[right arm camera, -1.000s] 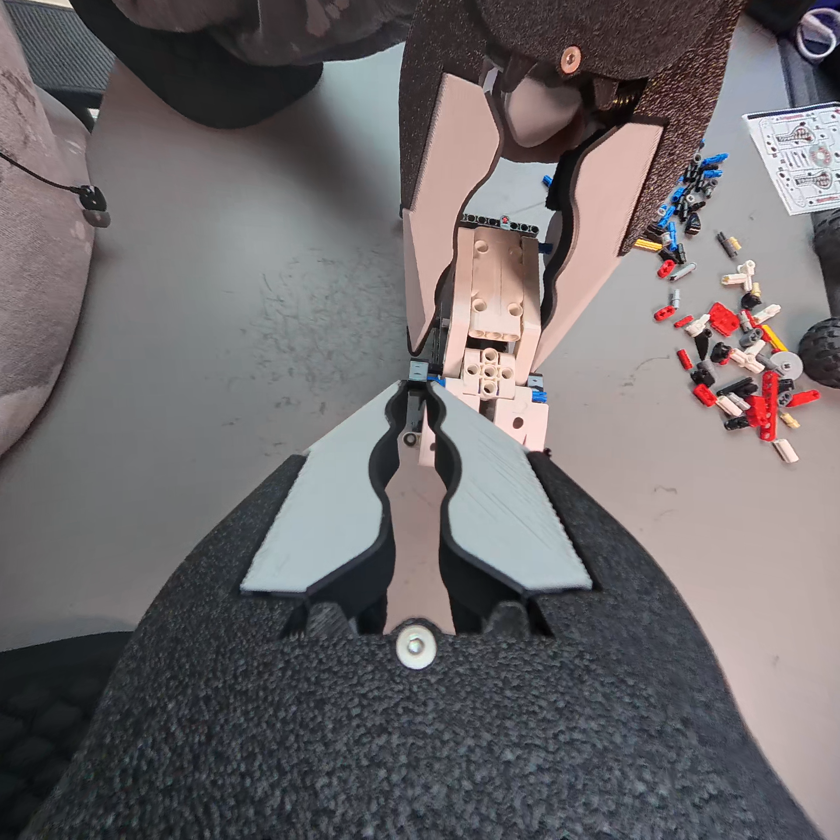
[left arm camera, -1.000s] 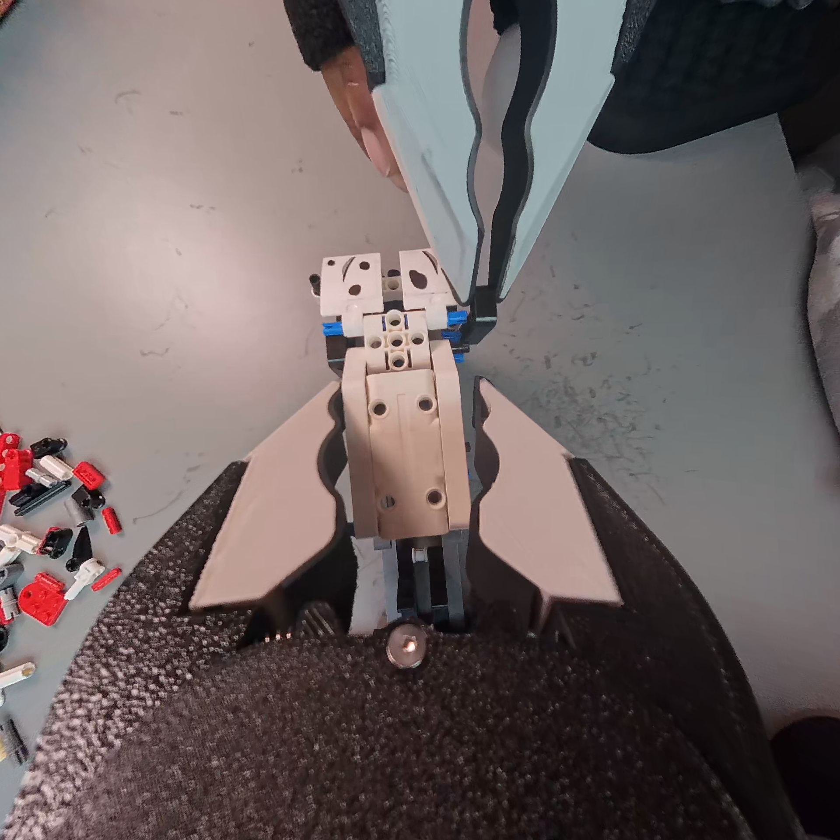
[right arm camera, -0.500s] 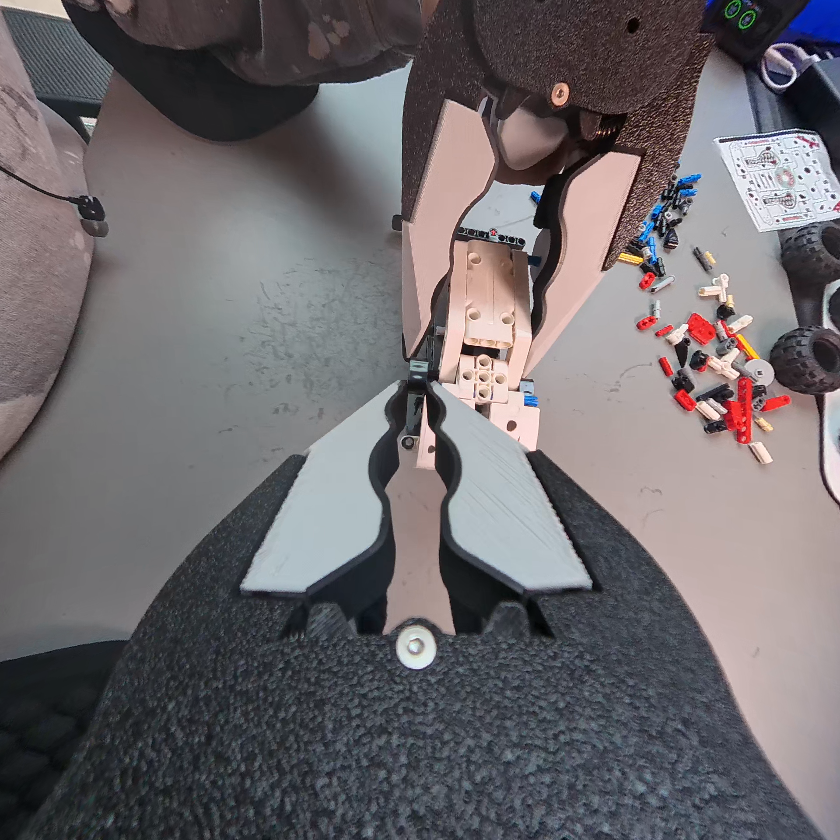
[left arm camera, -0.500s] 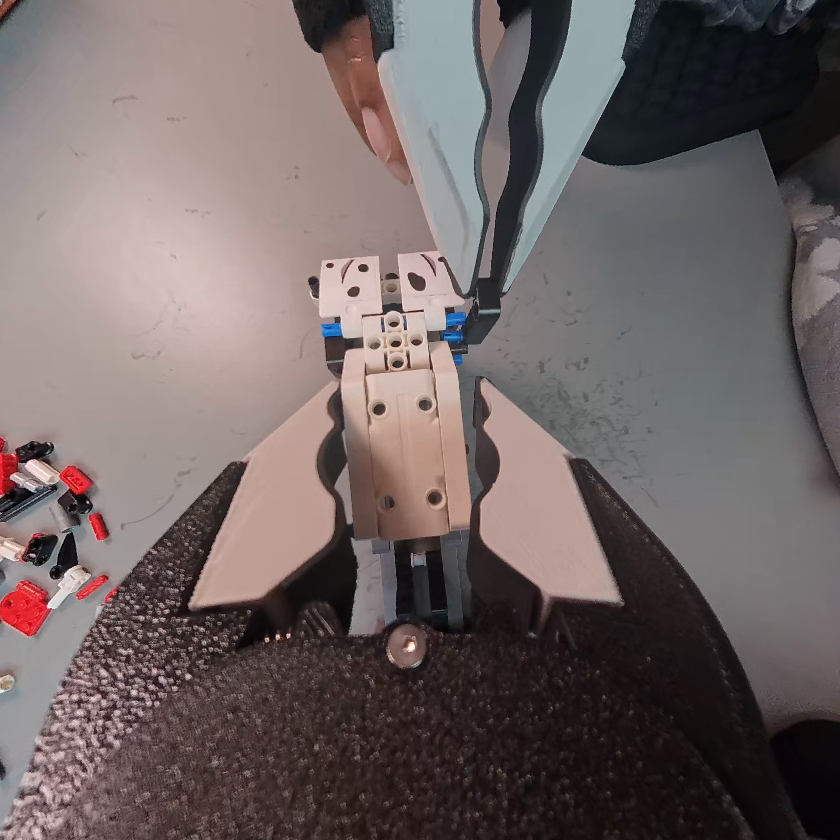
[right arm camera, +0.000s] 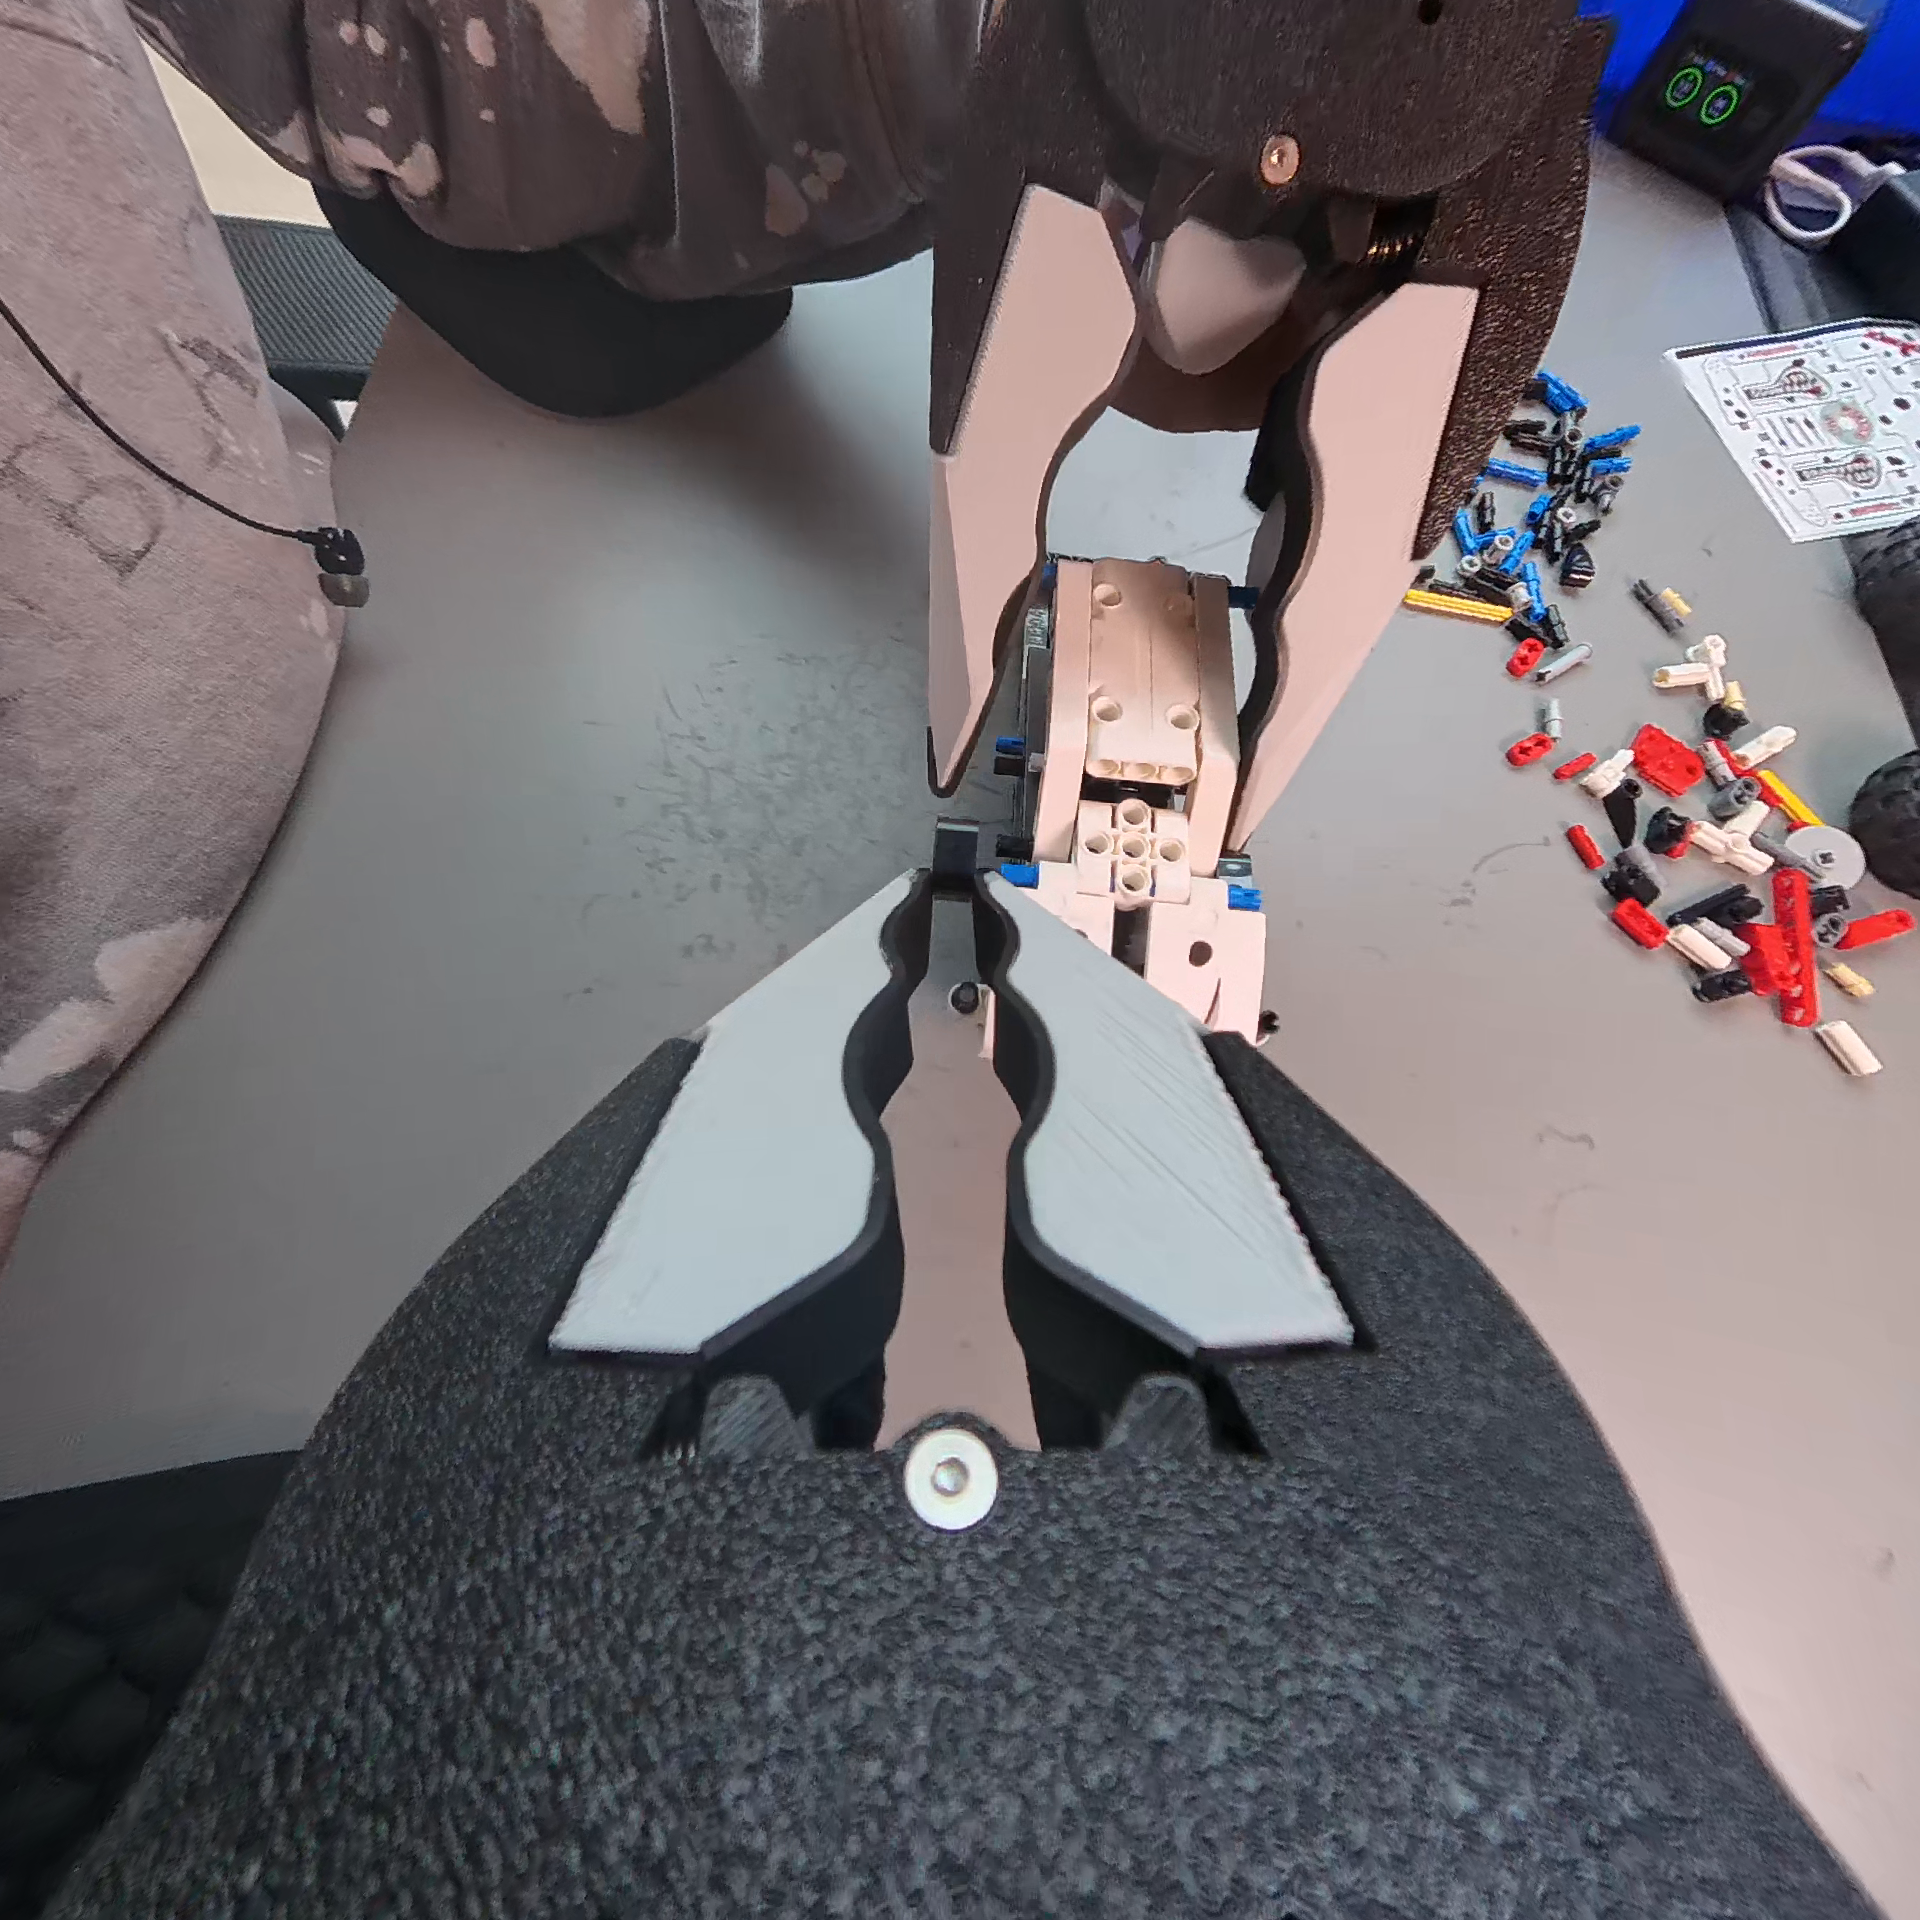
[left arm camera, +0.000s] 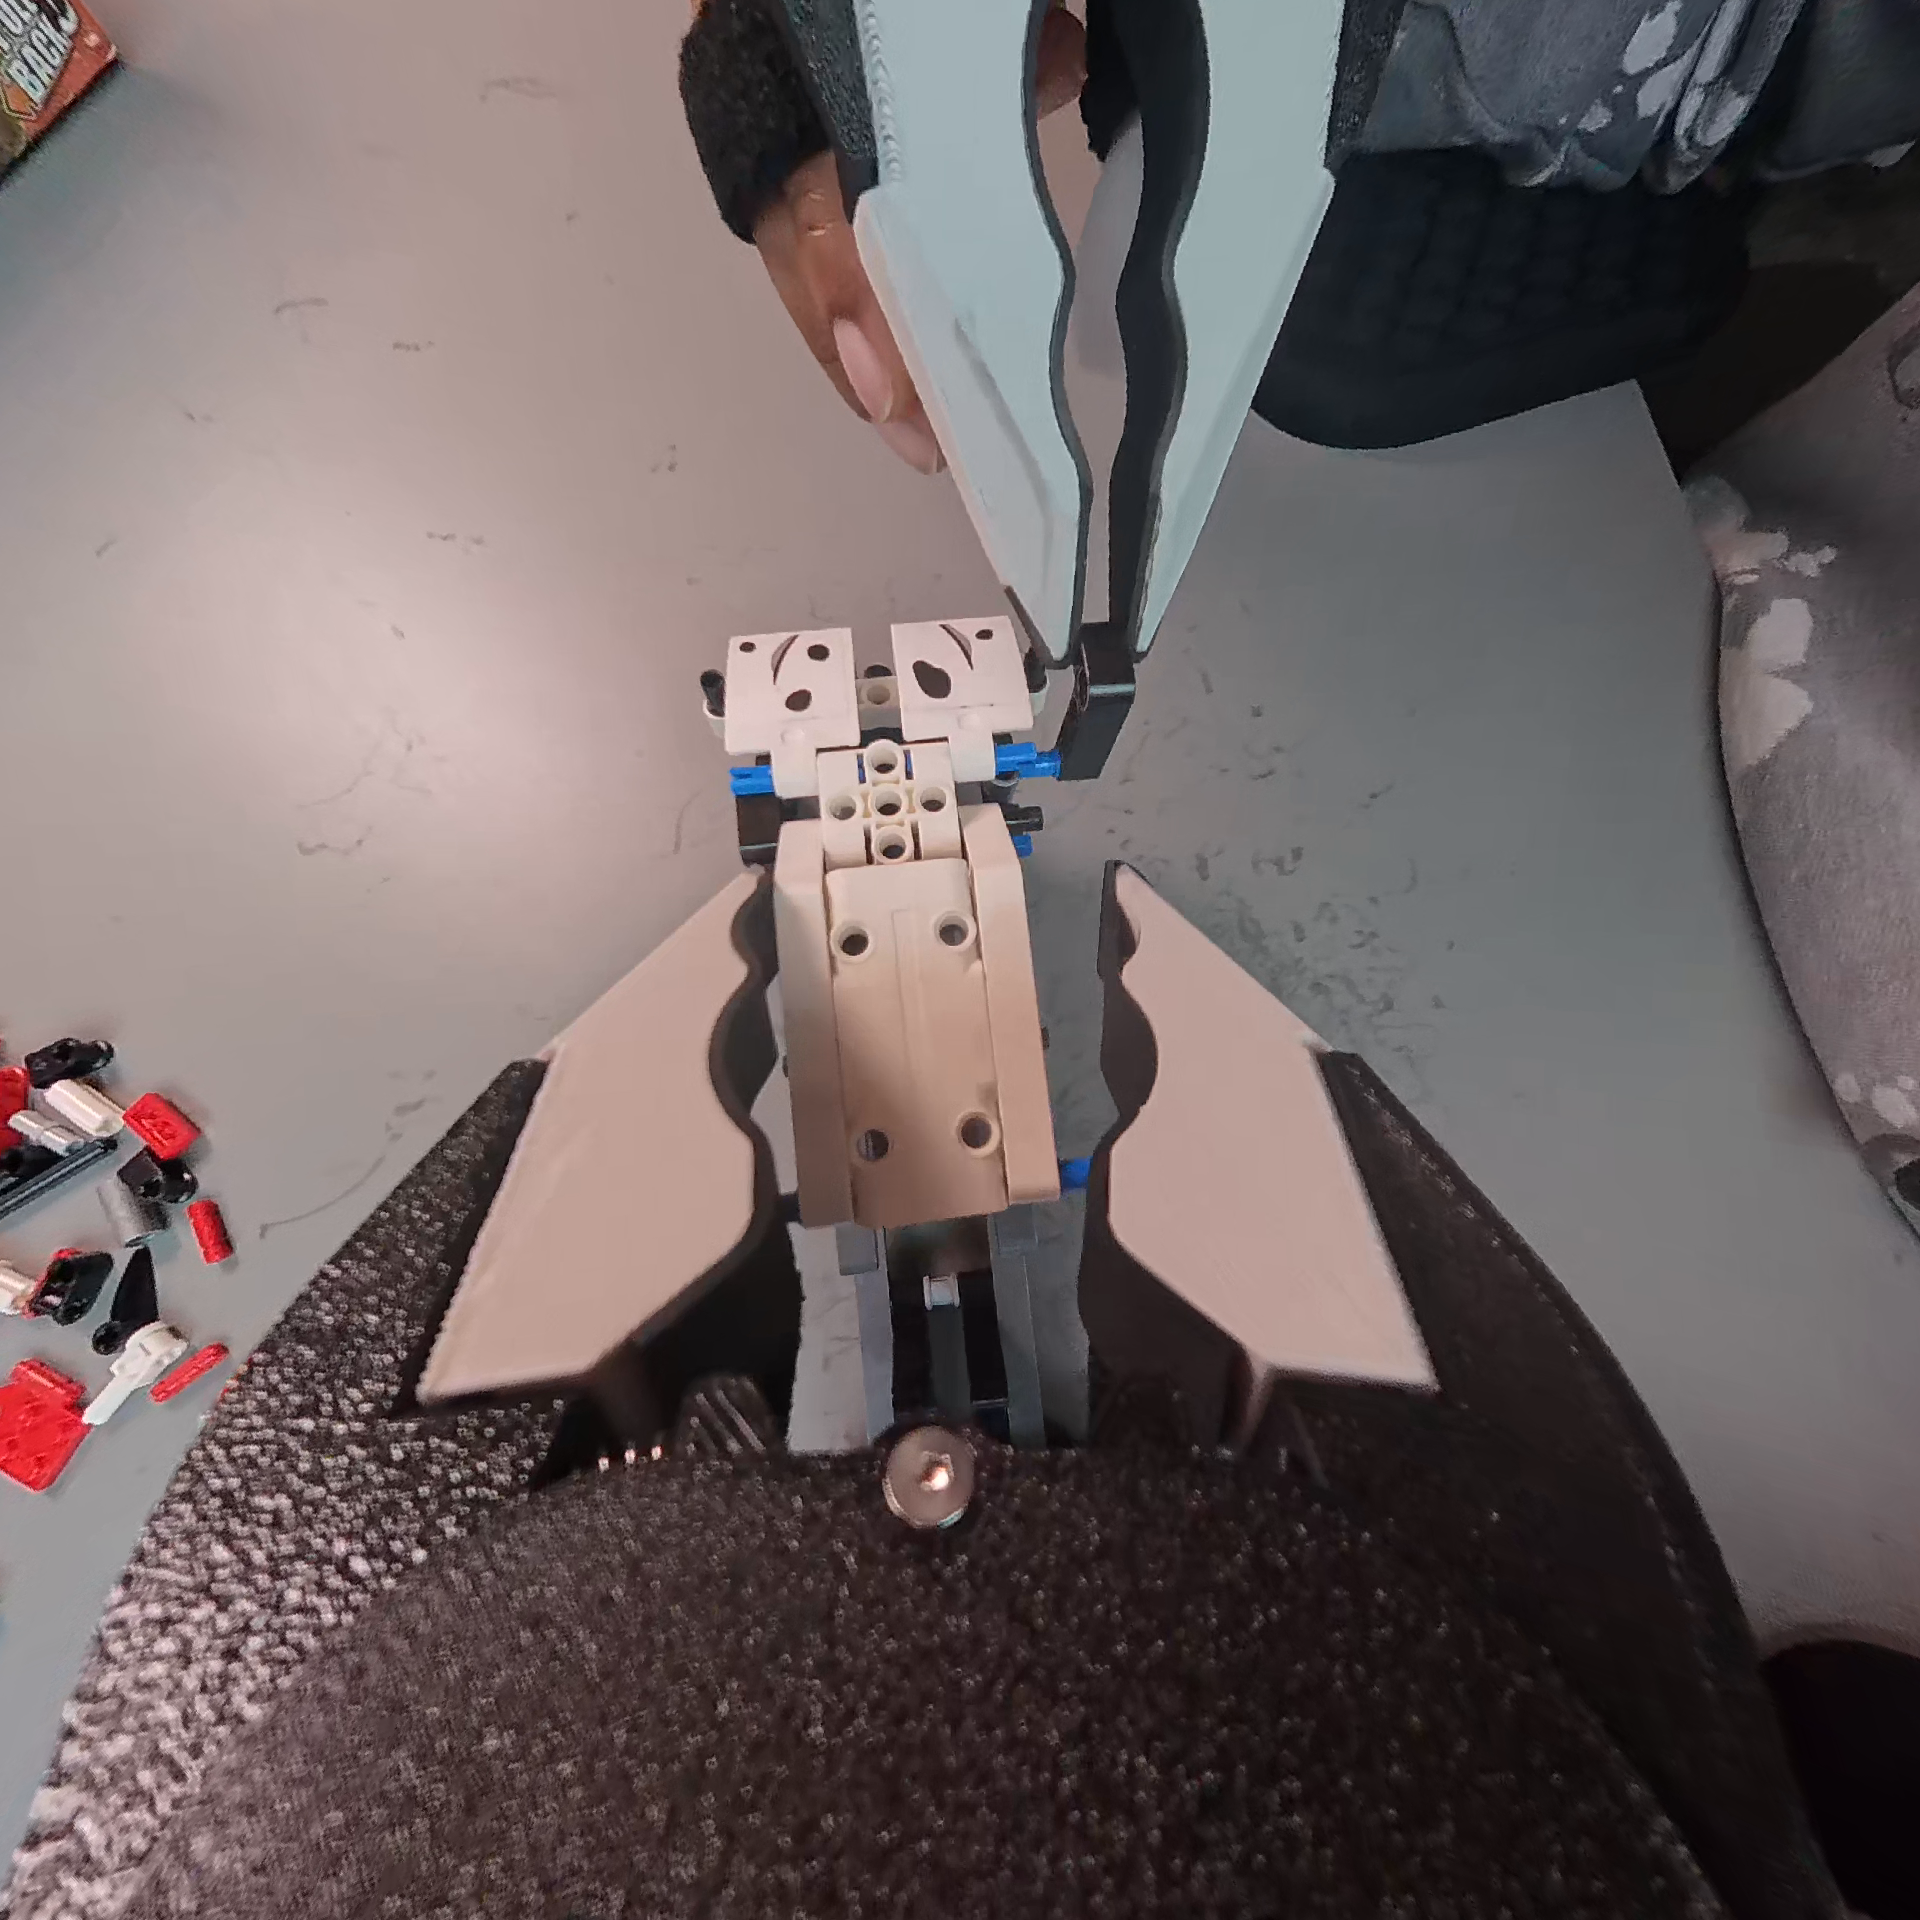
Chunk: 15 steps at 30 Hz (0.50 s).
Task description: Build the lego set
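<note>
Two grippers working model [left arm camera: 914, 997] at table [left arm camera: 416, 520] centre. Left gripper [left arm camera: 930, 894] spread, straddling model, left finger touching, right apart. Right gripper [right arm camera: 951, 883] pinching black beam [left arm camera: 1096, 707], pressing onto blue pin [left arm camera: 1023, 761]. Judgement: align hole to pin, push straight while bracing model.

The lego model [left arm camera: 904, 997] is sitting on the table [left arm camera: 416, 520], lying between the left gripper's [left arm camera: 935, 894] fingers. The right gripper [left arm camera: 1091, 665] is pinching a small piece [left arm camera: 1096, 717] at the model's far right corner. Loose pieces [right arm camera: 1704, 810] are lying scattered on the table, well apart from the model, beyond its left side.
</note>
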Tool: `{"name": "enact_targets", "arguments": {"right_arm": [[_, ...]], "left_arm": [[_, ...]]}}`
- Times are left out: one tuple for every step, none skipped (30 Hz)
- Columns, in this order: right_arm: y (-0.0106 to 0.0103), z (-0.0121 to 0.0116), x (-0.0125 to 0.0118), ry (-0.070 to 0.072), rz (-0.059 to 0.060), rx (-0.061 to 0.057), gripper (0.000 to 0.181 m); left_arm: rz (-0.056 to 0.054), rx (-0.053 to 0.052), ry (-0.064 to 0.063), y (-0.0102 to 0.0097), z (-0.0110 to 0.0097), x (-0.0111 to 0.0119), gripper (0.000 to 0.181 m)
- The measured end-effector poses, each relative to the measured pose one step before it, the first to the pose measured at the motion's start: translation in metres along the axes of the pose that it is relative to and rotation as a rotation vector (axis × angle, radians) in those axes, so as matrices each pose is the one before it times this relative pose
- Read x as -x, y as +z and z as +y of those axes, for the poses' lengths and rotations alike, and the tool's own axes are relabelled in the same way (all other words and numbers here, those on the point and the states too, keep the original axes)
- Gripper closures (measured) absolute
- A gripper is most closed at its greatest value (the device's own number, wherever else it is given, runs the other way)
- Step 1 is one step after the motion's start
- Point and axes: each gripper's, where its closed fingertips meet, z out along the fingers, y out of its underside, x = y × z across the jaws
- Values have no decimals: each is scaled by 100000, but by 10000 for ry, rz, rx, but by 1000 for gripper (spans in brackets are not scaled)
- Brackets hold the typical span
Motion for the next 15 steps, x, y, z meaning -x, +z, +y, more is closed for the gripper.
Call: {"name": "enact_targets", "arguments": {"right_arm": [[39,104,-14,-7,25,42,174],[63,83,19,-22,4,43,174],[74,15,41,-41,3,7,174],[91,-73,-7,-47,20,-23,174],[102,-59,41,-32,-15,-11,174],[148,-43,41,-33,-12,6,174],[190,26,46,-37,-14,39,174],[254,144,40,-40,-7,107,174],[245,190,3,-74,30,135,174],[192,144,-61,-76,68,90,174],[103,61,-30,-33,36,50,174],[21,18,36,-11,-11,19,174],[-64,5,57,1,-23,7,174],[-119,26,-10,3,12,2,174],[-149,54,-72,16,36,-4,174]], "left_arm": [[-4,22,-8,5,-2,-15,119],[-31,14,23,23,-10,8,119],[-13,10,22,32,-35,-25,118],[9,-13,3,53,-73,-51,117],[12,-40,-20,79,-105,-17,116],[19,-58,-47,100,-125,-15,115],[36,-67,-57,123,-126,-36,113],[29,-67,-70,110,-141,-36,110],[15,-30,-64,72,-103,-35,108],[-18,9,-16,23,-79,-23,106],[-48,34,36,-30,-48,-24,105],[-70,26,66,-93,-78,-12,103],[-36,-27,76,-163,-178,-70,103],[-31,-48,51,-191,-212,-60,104],[-40,-37,37,-173,-181,-13,104]]}}
